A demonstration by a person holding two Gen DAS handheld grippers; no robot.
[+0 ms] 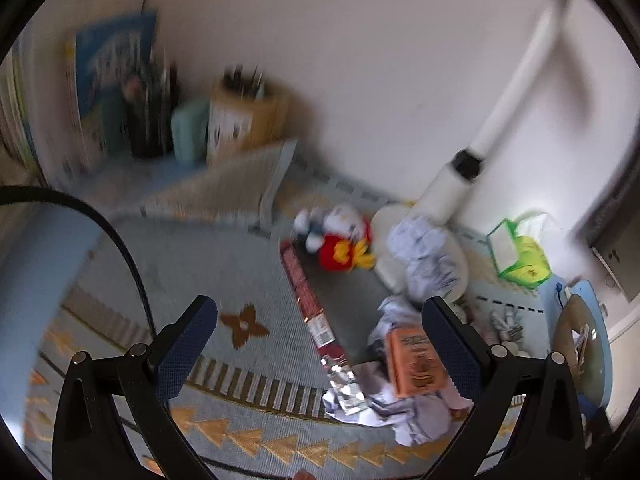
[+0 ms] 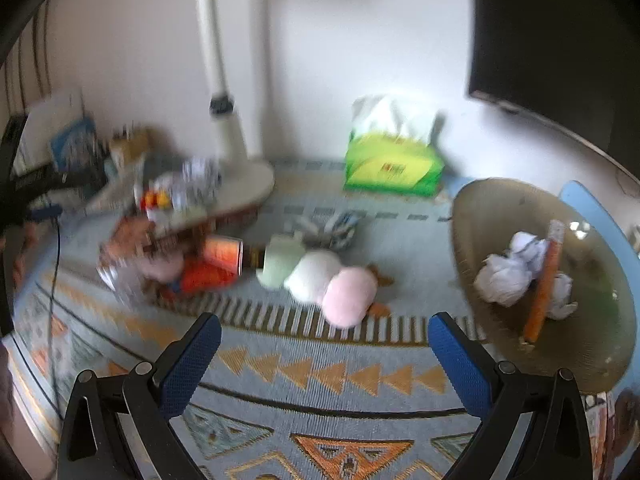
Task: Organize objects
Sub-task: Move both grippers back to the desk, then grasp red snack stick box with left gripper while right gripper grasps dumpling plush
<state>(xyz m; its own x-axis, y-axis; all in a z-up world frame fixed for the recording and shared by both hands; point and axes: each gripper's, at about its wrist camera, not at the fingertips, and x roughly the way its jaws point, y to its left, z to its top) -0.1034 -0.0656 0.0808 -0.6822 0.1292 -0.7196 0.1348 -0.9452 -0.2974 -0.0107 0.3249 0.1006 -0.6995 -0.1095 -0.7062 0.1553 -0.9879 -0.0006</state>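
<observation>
Now I'm between picks: both my left hand-held gripper (image 1: pixel 320 344) and right hand-held gripper (image 2: pixel 324 354) hang released; next, reach far for the pink plush (image 2: pixel 350 296).

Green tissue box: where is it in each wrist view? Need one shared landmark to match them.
Left wrist: green tissue box sits at the right edge, against the wall, beyond the left gripper, which is open.
Right wrist: it sits upper centre-right, against the wall, left of the brown bowl; the right gripper is open.
Shared landmark: the white lamp post, to the box's left in both views.
</observation>
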